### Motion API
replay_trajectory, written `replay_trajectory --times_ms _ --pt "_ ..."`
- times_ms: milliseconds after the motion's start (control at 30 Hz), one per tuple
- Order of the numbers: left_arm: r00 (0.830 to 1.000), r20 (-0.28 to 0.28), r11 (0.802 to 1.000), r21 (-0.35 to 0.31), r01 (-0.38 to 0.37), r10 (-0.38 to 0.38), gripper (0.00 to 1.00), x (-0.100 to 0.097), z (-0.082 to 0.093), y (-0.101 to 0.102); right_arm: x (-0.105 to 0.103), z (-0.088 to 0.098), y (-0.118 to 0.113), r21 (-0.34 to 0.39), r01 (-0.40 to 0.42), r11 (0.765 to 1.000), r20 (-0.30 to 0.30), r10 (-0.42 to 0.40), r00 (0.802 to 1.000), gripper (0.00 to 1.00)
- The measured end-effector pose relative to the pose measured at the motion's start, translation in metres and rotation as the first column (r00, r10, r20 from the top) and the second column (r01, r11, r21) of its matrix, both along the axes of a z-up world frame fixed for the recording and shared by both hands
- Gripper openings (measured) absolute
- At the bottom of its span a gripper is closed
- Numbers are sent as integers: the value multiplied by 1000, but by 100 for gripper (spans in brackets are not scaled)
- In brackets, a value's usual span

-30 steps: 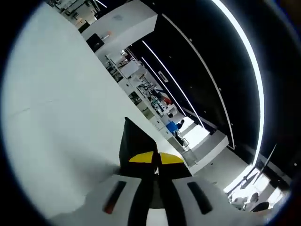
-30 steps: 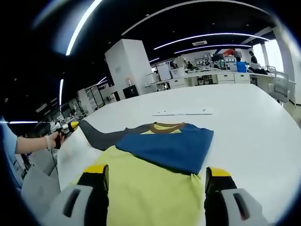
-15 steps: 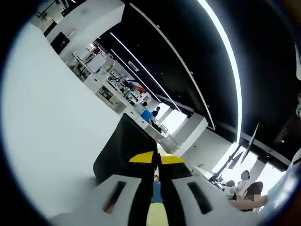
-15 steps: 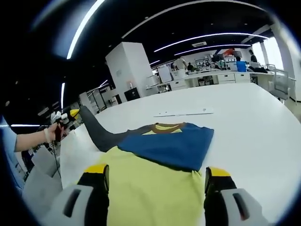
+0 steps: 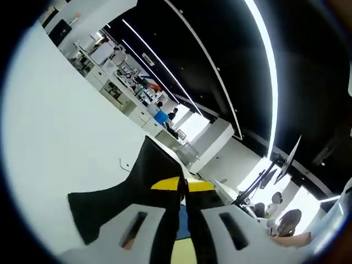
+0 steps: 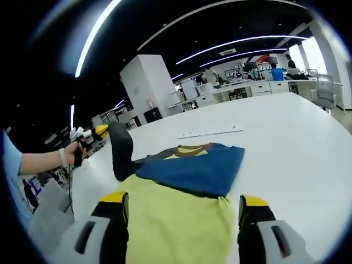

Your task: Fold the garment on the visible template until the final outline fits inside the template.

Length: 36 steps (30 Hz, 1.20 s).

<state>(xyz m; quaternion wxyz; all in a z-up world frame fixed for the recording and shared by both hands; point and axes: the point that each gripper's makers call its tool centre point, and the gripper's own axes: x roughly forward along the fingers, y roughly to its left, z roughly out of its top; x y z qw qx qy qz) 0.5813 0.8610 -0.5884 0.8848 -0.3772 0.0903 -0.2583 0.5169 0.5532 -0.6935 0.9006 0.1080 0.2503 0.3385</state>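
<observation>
The yellow short-sleeved cotton garment point(image 6: 176, 220) is spread on the broad white surface point(image 6: 291, 154), just ahead of the right claw point(image 6: 179, 217); one blue sleeve side point(image 6: 192, 168) is already laid across the chest, its brown collar point(image 6: 192, 147) at the far end, so one fold is judged done; the opposite dark grey sleeve point(image 6: 121, 151) is raised off the surface, pinched at its tip by the left claw point(image 6: 99, 131), which is held in a person's hand point(image 6: 74, 154); in the left gripper view the same dark sleeve cloth point(image 5: 137, 181) is seen clamped between the closed yellow-tipped jaws of that claw point(image 5: 183, 186); the right claw is seen with its jaws spread wide, one at each side of the yellow body, and nothing is gripped by it; the second sleeve fold is therefore judged to be under way, and a lengthwise fold of the body is judged to be left; a thin pale strip point(image 6: 212, 132) lies on the surface beyond the collar, possibly a template edge, though this cannot be told, so the fit of the outline cannot be judged; no brand, label or writing can be read on the garment, the claws or the surface.
</observation>
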Motion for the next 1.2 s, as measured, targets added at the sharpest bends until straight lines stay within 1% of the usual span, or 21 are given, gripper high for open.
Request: replay_trajectory --times_ms 67,100,133,233,367,400,467,533,633,667,733,800,900,1000,1067,1167,1200 --pt "1000 -16 1000 6 12 -12 0 4 -5 -14 1 2 1 14 3 1000 7 -3 1000 82" --pt "1000 -23 1000 8 17 -17 0 7 -8 -17 1 3 1 20 4 1000 6 -4 1000 82" --pt "999 -36 999 10 34 -33 0 10 -11 -25 2 3 2 26 6 1000 7 -6 1000 82" --pt "997 -49 998 16 60 -59 0 18 -14 -42 3 3 0 50 18 999 -2 -18 1000 81" --pt "994 -53 995 6 100 -99 0 29 -11 -66 1 4 -4 50 31 998 9 -31 999 81" --pt "992 -47 993 -8 118 -119 0 31 -7 -75 0 5 -5 54 33 998 10 -33 999 81" --pt "990 -36 990 -13 139 -139 0 35 -3 -89 -2 3 -8 65 42 997 4 -42 999 80" --pt "988 -33 988 -17 153 -154 0 40 -2 -98 -5 1 -13 64 55 996 4 -55 998 80" --pt "982 -36 982 -34 186 -187 0 43 -1 -116 -11 0 -19 82 72 994 -6 -72 997 79" --pt "976 -35 977 -16 215 -215 0 42 -1 -126 -13 -1 -21 85 78 993 -8 -78 997 79" --pt "967 -50 968 8 251 -251 0 38 -6 -139 -18 -1 -21 91 74 993 -9 -73 997 80" --pt "960 -47 961 22 276 -275 0 36 -6 -150 -24 -1 -20 82 66 994 -1 -66 998 80" --pt "955 -50 956 18 294 -292 0 41 -8 -161 -29 -7 -17 66 45 997 -4 -45 999 80" --pt "949 -49 950 5 312 -312 0 41 -9 -178 -34 -11 -14 51 28 998 -5 -28 1000 80" --pt "944 -43 945 -4 326 -326 0 41 -10 -188 -37 -13 -12 53 21 998 -9 -21 1000 80" --pt "935 -50 936 -8 352 -352 0 39 -17 -209 -39 -16 -11 55 14 998 -13 -13 1000 80" --pt "933 -51 934 -7 356 -356 0 39 -19 -213 -39 -16 -11 57 14 998 -14 -13 1000 80"
